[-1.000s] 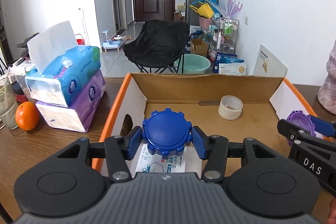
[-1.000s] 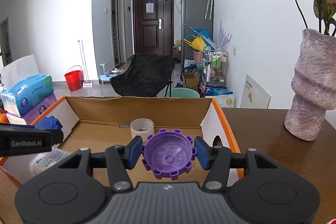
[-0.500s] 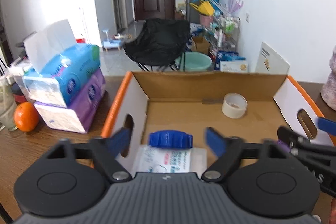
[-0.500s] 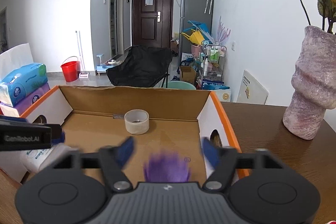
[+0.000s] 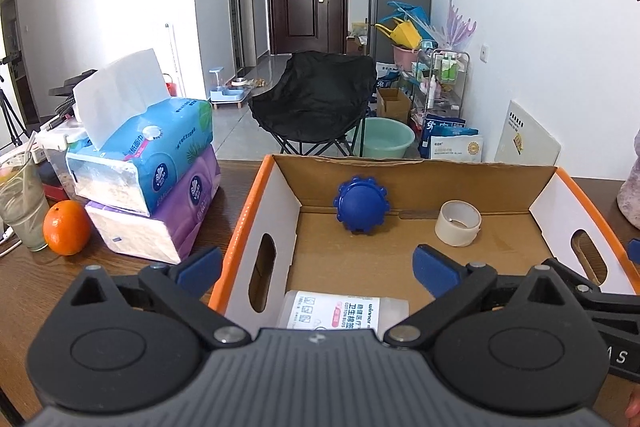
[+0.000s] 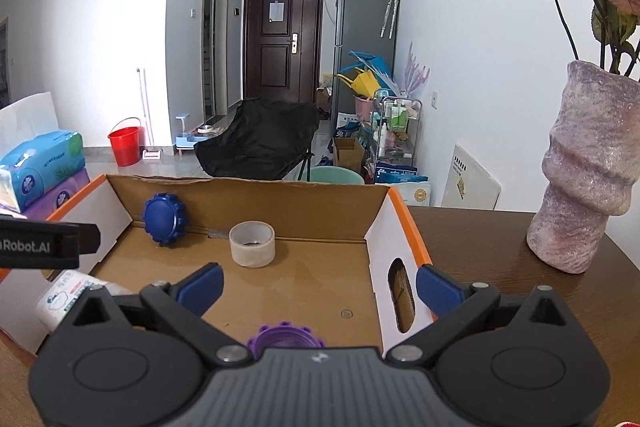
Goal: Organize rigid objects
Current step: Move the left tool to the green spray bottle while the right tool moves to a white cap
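Leaning blue scalloped lid (image 5: 362, 203) (glossy plastic) on corrugated cardboard box (image 5: 416, 174) wall, both tongs (image 5: 318, 265) (image 6: 318, 285) wide, empty.

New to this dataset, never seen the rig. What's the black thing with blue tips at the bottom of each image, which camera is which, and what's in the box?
No robot arm here: a person holds one two-finger gripper in each hand, each with a fisheye camera looking along its fingers. One picture comes from the left gripper, the other from the right gripper. Both are open and hold nothing.

On the wooden table stands a cardboard box. Inside are a blue gear-shaped cap on edge against the back wall, a white tape roll, a cotton bud pack and a purple gear-shaped cap near the front.

Beside it: tissue packs, an orange, a vase.
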Action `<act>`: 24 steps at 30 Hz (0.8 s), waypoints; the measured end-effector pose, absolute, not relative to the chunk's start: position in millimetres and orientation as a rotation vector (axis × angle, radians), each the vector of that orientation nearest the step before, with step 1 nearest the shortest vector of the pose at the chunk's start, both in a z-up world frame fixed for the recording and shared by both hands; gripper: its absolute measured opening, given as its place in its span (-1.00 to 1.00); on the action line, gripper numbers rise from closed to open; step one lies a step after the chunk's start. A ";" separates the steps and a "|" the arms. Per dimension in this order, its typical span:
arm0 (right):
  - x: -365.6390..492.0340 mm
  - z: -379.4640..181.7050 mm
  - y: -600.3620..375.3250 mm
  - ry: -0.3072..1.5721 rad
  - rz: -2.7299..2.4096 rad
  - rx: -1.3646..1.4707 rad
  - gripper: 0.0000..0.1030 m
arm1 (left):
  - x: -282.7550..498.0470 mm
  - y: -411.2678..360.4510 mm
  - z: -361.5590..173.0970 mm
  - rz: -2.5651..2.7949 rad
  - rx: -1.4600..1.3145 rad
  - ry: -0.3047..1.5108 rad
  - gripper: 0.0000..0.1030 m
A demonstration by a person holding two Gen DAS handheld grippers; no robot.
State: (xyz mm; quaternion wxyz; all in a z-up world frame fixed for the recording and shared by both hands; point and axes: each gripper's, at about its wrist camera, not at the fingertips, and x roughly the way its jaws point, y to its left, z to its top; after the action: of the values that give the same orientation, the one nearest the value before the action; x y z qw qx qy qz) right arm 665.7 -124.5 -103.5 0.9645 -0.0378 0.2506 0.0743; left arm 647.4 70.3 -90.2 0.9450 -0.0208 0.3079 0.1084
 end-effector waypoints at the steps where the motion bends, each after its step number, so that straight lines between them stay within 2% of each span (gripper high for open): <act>1: 665.8 -103.0 -125.1 0.507 0.149 -0.072 1.00 | 647.0 70.5 -89.9 0.221 -0.045 0.627 1.00; 24: 627.3 -84.9 -138.2 0.469 0.149 -0.089 1.00 | 607.8 72.7 -78.4 0.205 -0.083 0.589 1.00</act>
State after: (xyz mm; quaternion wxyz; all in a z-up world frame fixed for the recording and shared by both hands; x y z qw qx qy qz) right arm 627.3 -138.2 -84.9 0.9689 -0.0438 0.2322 0.0739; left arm 607.8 72.7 -78.4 0.9510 -0.0408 0.2895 0.1010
